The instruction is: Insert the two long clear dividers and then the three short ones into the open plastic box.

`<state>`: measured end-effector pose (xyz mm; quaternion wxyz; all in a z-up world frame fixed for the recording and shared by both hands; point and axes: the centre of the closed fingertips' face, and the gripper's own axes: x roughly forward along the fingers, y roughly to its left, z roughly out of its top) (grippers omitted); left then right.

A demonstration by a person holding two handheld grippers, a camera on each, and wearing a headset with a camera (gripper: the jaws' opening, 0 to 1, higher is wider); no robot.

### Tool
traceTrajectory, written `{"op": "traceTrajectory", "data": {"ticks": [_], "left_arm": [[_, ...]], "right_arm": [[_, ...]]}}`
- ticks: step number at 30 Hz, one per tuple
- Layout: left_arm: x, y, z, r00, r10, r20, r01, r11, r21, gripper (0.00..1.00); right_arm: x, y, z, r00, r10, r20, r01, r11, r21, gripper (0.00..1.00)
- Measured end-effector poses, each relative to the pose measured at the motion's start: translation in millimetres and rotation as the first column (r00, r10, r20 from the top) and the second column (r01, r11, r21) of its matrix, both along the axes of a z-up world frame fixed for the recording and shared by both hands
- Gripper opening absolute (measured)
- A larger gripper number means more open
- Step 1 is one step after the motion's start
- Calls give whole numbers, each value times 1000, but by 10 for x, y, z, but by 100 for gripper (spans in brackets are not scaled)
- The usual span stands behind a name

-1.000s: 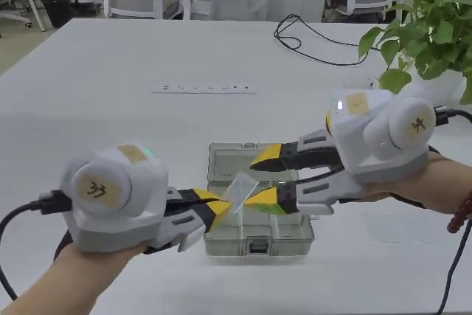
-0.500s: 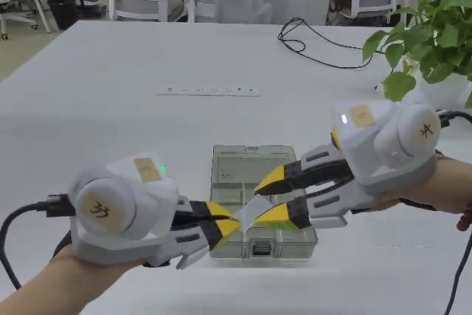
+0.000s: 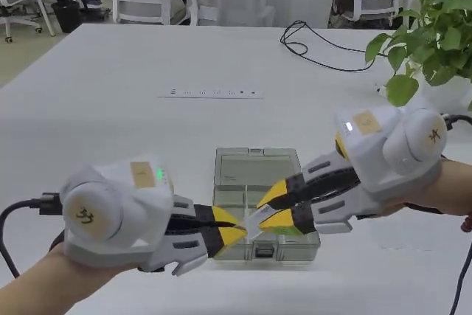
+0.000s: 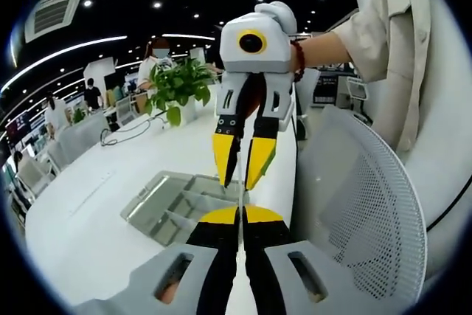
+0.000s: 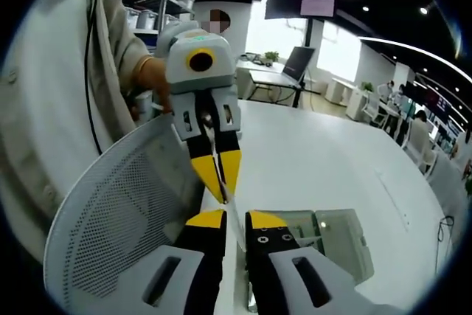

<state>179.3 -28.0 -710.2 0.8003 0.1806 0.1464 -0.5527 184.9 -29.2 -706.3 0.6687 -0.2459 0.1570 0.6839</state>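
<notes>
**Q:** State of the left tongs [image 3: 234, 232]?
**A:** Jaws closed on the left end of one clear divider [image 3: 254, 220]. It is held over the near part of the open box [image 3: 236, 195] on the white surface [image 3: 110, 108].
**Q:** Right tongs [image 3: 276, 208]?
**A:** Jaws narrowly parted, one each side of the divider's right end. Contact cannot be confirmed.

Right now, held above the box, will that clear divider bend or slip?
Probably stiff: the clear divider looks flat between the left gripper and right gripper, no sag. Likely light and slippery: thin, glossy plastic pinched at an edge.
</notes>
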Motion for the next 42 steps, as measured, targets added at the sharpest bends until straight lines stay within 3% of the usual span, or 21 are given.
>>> {"op": "traceTrajectory", "data": {"ticks": [11,23,30,34,42], "left_arm": [[-27,35,23,1000,-19,12,19,1000,2,0],[34,82,86,999,39,-5,-39,997,-60,1],[54,124,105,996,80,-24,-82,992,-97,13],[100,181,117,992,124,-32,-127,985,-114,20],[199,294,146,974,213,-78,-224,958,-180,39]], "right_arm": [[-103,25,-4,999,45,5,-45,999,3,3],[-70,48,66,999,9,36,-9,1000,0,2],[4,41,120,999,-39,38,38,999,17,2],[60,51,139,997,-77,17,77,997,25,2],[157,47,127,992,-126,27,125,992,16,2]]}}
